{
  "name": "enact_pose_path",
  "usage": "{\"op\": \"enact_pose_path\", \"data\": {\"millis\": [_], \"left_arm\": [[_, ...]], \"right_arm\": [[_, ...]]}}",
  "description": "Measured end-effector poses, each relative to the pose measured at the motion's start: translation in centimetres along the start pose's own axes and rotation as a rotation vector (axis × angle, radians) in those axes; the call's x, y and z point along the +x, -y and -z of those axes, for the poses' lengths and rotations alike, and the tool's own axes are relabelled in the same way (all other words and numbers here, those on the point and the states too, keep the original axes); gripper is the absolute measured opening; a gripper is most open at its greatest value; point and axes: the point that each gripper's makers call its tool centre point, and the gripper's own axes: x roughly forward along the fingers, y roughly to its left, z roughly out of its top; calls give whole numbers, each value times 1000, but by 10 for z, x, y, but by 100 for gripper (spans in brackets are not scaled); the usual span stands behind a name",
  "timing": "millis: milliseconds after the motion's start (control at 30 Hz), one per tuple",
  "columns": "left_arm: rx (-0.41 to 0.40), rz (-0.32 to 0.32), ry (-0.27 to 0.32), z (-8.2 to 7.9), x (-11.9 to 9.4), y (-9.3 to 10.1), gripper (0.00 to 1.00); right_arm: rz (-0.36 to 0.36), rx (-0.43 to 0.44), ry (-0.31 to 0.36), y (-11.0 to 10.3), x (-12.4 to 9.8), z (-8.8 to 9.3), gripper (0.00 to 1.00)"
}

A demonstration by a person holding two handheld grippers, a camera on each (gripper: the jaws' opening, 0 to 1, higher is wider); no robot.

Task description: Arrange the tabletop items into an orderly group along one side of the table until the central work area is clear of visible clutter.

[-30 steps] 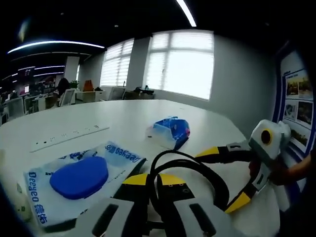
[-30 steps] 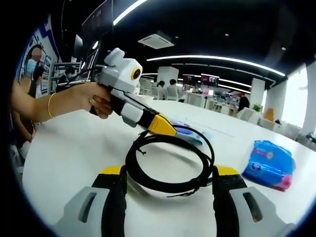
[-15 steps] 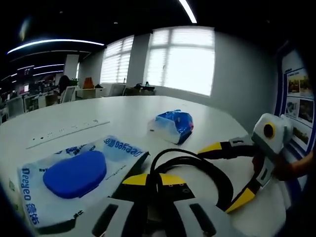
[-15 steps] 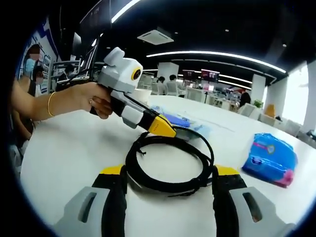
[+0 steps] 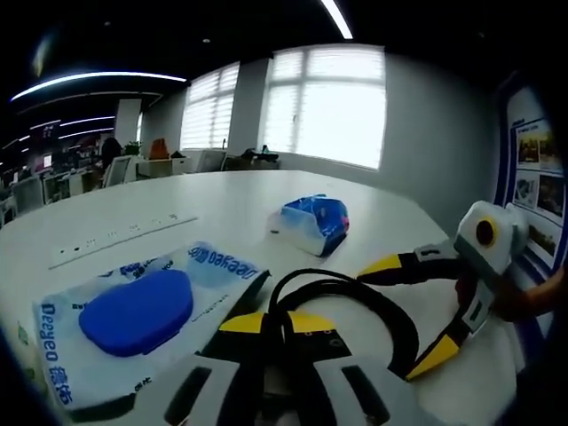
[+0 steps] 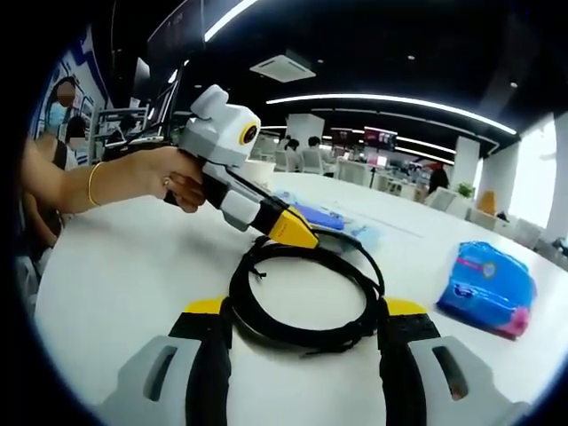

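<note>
We have the black coiled cable (image 6: 306, 293) on the counter (image 6: 124, 266), between the spread jaws of our right gripper (image 6: 297, 333). Our left gripper (image 5: 272, 324) clenches its near edge. The wipes pack (image 5: 133, 315) lies just beside it. We should close squarely before dragging.

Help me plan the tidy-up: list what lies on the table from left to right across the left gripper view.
Wet-wipes pack with blue lid → coiled black cable → right gripper. The small blue packet sits farther back, above the cable, so its place in the order is unclear.
</note>
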Motion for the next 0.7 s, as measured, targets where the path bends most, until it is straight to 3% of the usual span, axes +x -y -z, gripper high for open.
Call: {"op": "enact_pose_path", "data": {"millis": [433, 700], "left_arm": [[-1, -20, -3, 1, -3, -3, 12], [73, -64, -14, 0, -9, -3, 18]], "right_arm": [[-10, 54, 18, -1, -5, -1, 59], [-5, 45, 29, -1, -7, -5, 57]]}}
